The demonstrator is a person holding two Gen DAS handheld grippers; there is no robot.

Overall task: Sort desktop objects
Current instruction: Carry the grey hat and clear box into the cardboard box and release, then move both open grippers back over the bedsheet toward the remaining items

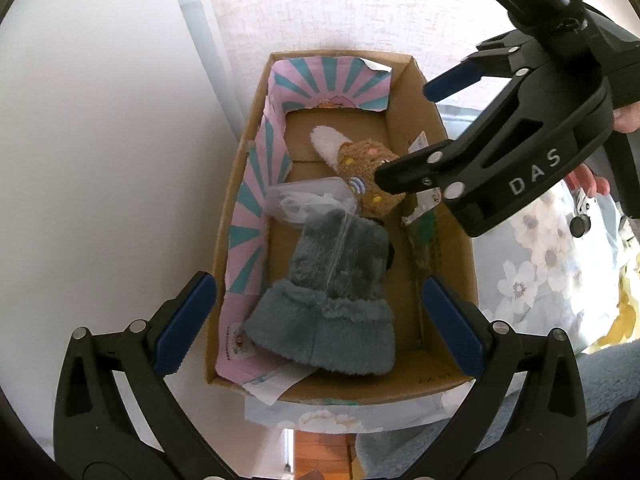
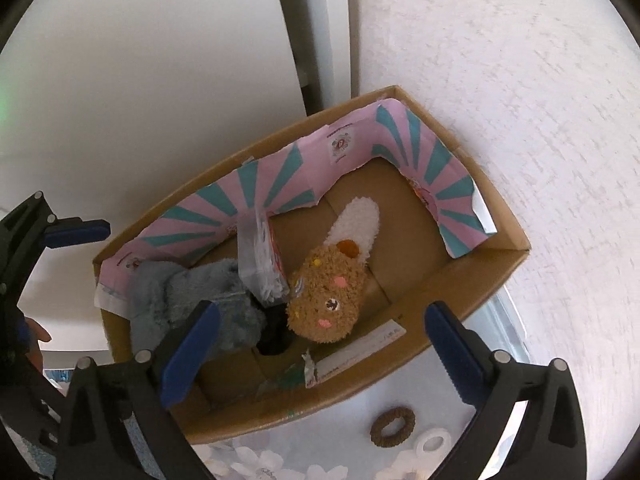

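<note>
My left gripper (image 1: 316,328) has its blue pads spread wide with nothing between them, low in the left wrist view, above the near end of the cardboard box (image 1: 460,280). My right gripper (image 2: 316,356) is spread apart and empty too, hanging above the box's near wall at the bottom of its own view; in the left wrist view it enters from the upper right.

Between my right fingers, a little above centre of that frame, lies the brown plush slipper (image 2: 330,296). Its long axis runs from lower left to upper right, the embroidered face toward the lower left and the white fleecy end (image 2: 356,222) toward the upper right corner of the box. To its left, touching it, a clear plastic packet (image 2: 262,268) stands on edge. Further left lies the grey fluffy garment (image 1: 328,304), its long axis along the box, wide hem toward the bottom of the left wrist frame.

A pink and teal paper liner (image 2: 224,208) lines the far walls. At the lower right of the right wrist view, outside the box, a brown ring (image 2: 392,428) and a white ring (image 2: 432,444) rest on a floral cloth (image 1: 532,264).
</note>
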